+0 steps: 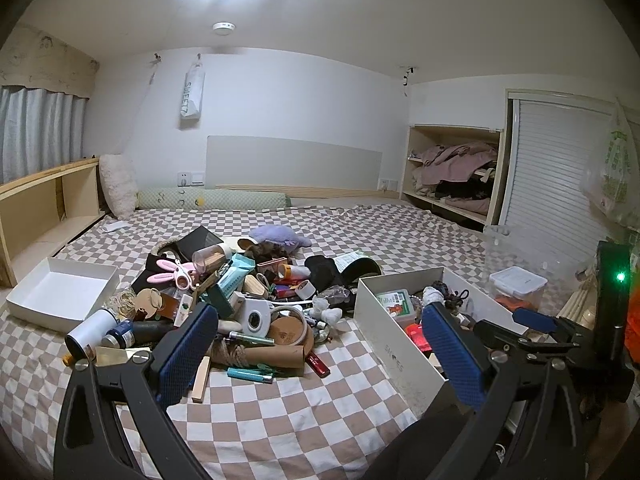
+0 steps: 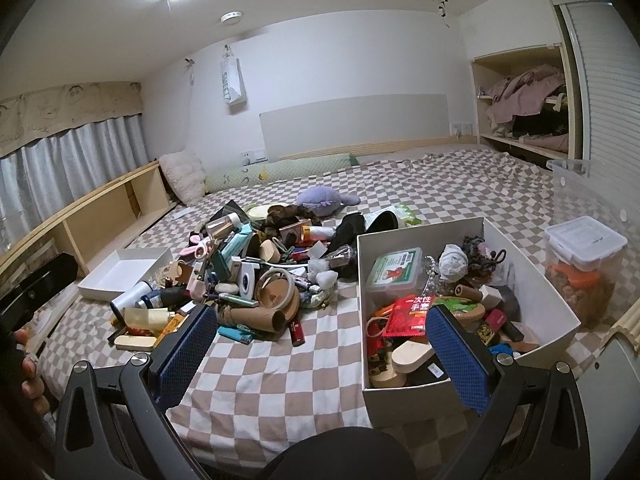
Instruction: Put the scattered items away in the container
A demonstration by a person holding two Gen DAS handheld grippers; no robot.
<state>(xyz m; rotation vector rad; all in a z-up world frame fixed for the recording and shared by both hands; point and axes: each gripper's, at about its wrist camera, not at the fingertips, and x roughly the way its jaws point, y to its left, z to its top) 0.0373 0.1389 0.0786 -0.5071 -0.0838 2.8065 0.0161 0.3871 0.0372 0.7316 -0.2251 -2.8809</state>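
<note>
Checkered bed (image 1: 280, 412), clutter pile (image 1: 240, 300) beside white box (image 2: 472, 400), left tool (image 1: 320, 356) and right tool (image 2: 320, 356) wide open, empty.

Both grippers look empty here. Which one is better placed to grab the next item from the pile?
Left, probably. The open left gripper faces the pile directly, while the open right gripper sits partly over the shoe box.

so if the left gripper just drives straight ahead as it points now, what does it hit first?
Probably the brown cardboard tape roll at the near edge of the clutter pile; left gripper is open and empty. Depth is unclear.
</note>
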